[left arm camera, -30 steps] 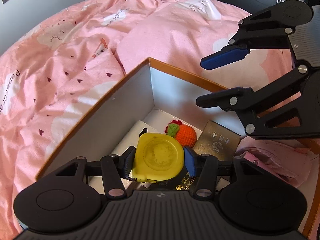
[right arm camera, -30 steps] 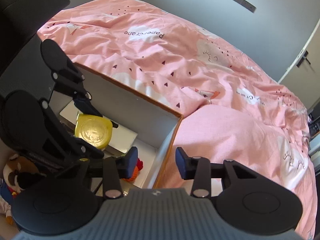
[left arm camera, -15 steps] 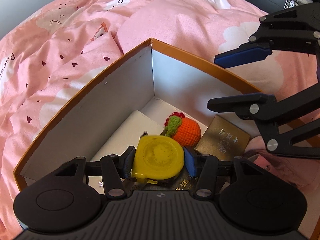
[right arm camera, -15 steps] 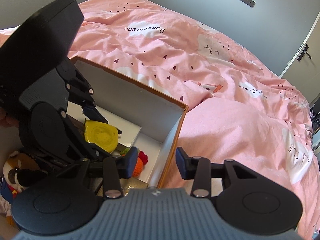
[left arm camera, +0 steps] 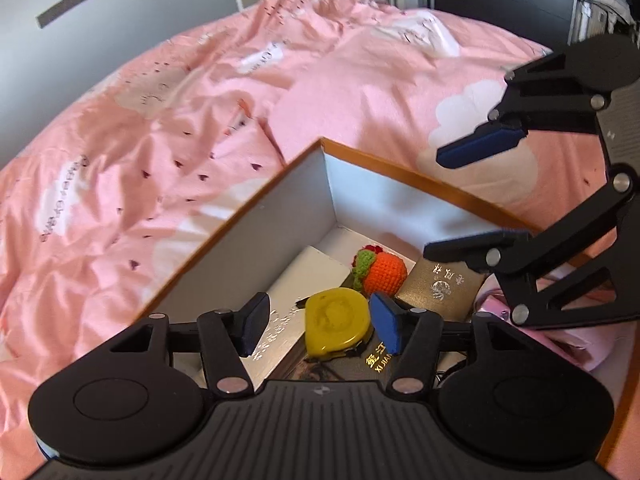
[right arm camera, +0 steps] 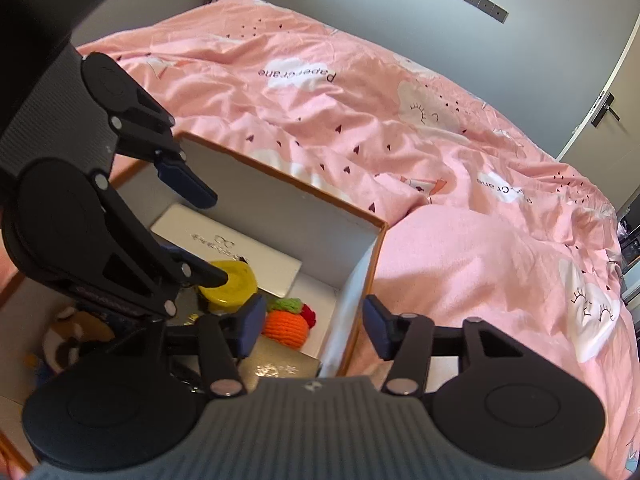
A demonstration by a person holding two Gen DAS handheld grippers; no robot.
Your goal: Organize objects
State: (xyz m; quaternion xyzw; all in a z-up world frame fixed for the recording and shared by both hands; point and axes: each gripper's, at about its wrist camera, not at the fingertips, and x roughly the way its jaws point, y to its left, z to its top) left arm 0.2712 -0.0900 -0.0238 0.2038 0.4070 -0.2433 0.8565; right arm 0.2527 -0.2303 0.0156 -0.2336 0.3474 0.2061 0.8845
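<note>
Yellow tape (left arm camera: 335, 323) lies in box (left arm camera: 400, 168) near its far corner, on the books. Left gripper (left arm camera: 318, 326) jaws opening, tape loose between them, nearer the right pad. Right gripper (right arm camera: 310, 328) opening, empty, straddling the box wall.

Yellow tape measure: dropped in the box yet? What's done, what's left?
Done: yellow tape measure lies in the box beside the crochet orange and gold card. In hand: nothing; left gripper is opening around the tape, right gripper opening, empty. Left: no loose items visible on the bedspread.
</note>
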